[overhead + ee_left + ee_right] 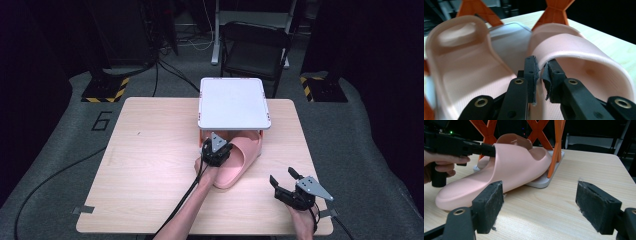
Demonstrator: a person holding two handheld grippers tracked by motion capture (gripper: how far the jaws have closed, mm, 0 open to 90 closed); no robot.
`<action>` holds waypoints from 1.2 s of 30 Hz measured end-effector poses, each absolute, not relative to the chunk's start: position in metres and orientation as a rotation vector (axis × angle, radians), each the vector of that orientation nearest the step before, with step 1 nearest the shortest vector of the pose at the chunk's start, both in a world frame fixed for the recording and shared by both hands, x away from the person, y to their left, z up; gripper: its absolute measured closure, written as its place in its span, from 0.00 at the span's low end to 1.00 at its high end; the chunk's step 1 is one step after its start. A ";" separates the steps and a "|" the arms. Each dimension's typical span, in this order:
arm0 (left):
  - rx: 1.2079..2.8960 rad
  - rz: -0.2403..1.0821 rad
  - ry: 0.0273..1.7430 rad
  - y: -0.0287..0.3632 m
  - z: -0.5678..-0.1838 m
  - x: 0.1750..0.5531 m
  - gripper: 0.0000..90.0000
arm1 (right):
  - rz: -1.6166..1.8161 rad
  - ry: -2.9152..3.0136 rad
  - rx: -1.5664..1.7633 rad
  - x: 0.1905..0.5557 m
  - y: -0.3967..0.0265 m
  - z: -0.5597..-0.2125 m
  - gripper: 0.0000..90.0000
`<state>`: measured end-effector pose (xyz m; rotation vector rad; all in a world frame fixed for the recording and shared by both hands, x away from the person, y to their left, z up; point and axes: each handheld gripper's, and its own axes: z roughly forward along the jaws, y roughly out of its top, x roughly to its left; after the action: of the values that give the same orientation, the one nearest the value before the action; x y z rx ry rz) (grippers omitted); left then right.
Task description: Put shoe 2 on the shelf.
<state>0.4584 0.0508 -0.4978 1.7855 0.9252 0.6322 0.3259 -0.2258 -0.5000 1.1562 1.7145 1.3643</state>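
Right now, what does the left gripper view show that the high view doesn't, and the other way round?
Left gripper view alone: a second pink slipper lying beside the first, and the left gripper's fingers shut on the strap's edge. High view alone: the white shelf top, the right gripper open over the table, and a chair behind. Both: the gripped slipper and orange rack legs.

"6" on the grey floor (101, 121)
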 end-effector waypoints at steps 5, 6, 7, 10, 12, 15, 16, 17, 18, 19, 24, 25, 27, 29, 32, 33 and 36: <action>1.745 0.654 1.013 0.040 -0.497 0.452 0.89 | 1.361 1.718 1.150 0.326 -0.225 -0.500 0.24; 1.742 0.630 1.013 0.042 -0.497 0.452 0.87 | 1.359 1.718 1.148 0.326 -0.225 -0.500 0.24; 1.737 0.608 1.003 0.045 -0.495 0.452 0.82 | 1.358 1.718 1.148 0.326 -0.225 -0.500 0.24; 1.749 0.607 0.935 0.058 -0.491 0.446 0.68 | 1.342 1.722 1.144 0.328 -0.221 -0.502 0.25; 1.740 0.604 0.910 0.064 -0.490 0.444 0.62 | 1.342 1.733 1.146 0.330 -0.219 -0.502 0.25; 1.724 0.583 0.828 0.095 -0.484 0.429 0.54 | 1.338 1.749 1.110 0.339 -0.200 -0.495 0.25; 1.726 0.581 0.809 0.104 -0.481 0.425 0.52 | 1.336 1.749 1.106 0.341 -0.196 -0.493 0.25; 1.714 0.587 0.798 0.113 -0.479 0.420 0.50 | 1.345 1.741 1.102 0.343 -0.191 -0.492 0.26; 1.714 0.587 0.798 0.113 -0.479 0.420 0.49 | 1.345 1.741 1.102 0.343 -0.191 -0.492 0.26; 1.713 0.609 0.787 0.135 -0.472 0.410 0.48 | 1.331 1.743 1.110 0.349 -0.183 -0.491 0.26; 1.657 0.664 0.813 0.181 -0.459 0.390 0.47 | 1.282 1.751 1.155 0.368 -0.158 -0.497 0.29; 1.632 0.689 0.827 0.202 -0.455 0.382 0.47 | 1.265 1.760 1.163 0.372 -0.152 -0.498 0.30; 1.629 0.721 0.837 0.222 -0.453 0.377 0.47 | 1.226 1.774 1.162 0.379 -0.142 -0.500 0.31; 1.601 0.725 0.865 0.239 -0.453 0.372 0.46 | 1.199 1.788 1.157 0.386 -0.134 -0.503 0.33; 1.582 0.727 0.897 0.261 -0.456 0.365 0.46 | 1.140 1.806 1.176 0.396 -0.126 -0.506 0.37; 1.580 0.729 0.904 0.266 -0.458 0.363 0.46 | 1.150 1.796 1.180 0.400 -0.125 -0.508 0.39; 1.576 0.727 0.926 0.278 -0.464 0.358 0.46 | 1.098 1.803 1.213 0.406 -0.125 -0.512 0.43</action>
<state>0.3577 0.2782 -0.4637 1.5761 0.9265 0.7268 0.4056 -0.1249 -0.5124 1.2129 1.8032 1.0978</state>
